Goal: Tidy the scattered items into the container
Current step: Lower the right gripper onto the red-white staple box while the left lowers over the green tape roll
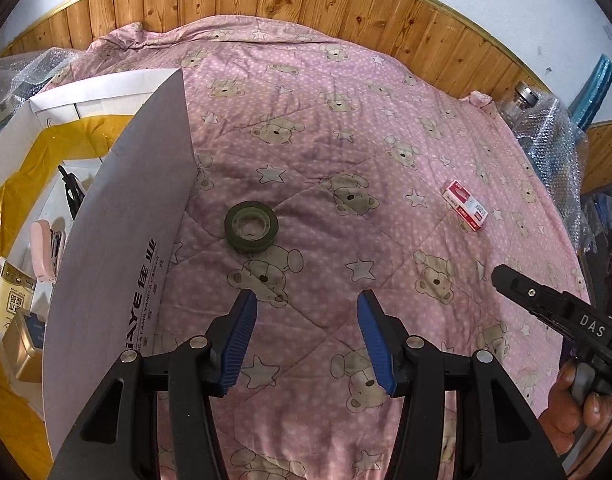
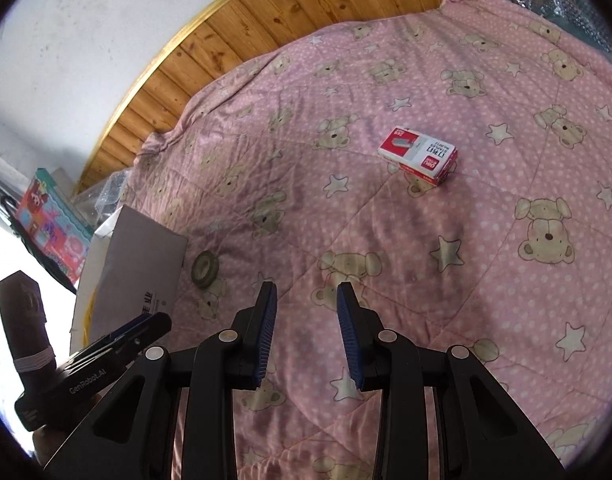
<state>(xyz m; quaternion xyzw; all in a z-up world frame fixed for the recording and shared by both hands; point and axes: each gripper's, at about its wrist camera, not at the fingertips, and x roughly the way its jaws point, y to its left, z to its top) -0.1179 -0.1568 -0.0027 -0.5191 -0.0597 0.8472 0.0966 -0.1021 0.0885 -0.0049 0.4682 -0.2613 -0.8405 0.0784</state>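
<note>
Now both your grippers, left (image 1: 306, 312) and right (image 2: 306, 304), hang open and empty; lower the left over the tape (image 1: 251, 227) beside the box (image 1: 118, 216).

Box (image 1: 118, 216) interior mostly behind its raised flap; small print on staple carton (image 2: 420, 154) illegible.

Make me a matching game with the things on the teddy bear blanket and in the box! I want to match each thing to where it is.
Things:
1. dark green roll of tape
2. red and white staples box
3. pink stapler
4. left gripper

Places:
A. inside the white cardboard box
B. on the pink quilt, right beside the box's flap
C. above the quilt, fingers apart, holding nothing
D. alone on the quilt, far to the right

Pairs: 1-B, 2-D, 3-A, 4-C
</note>
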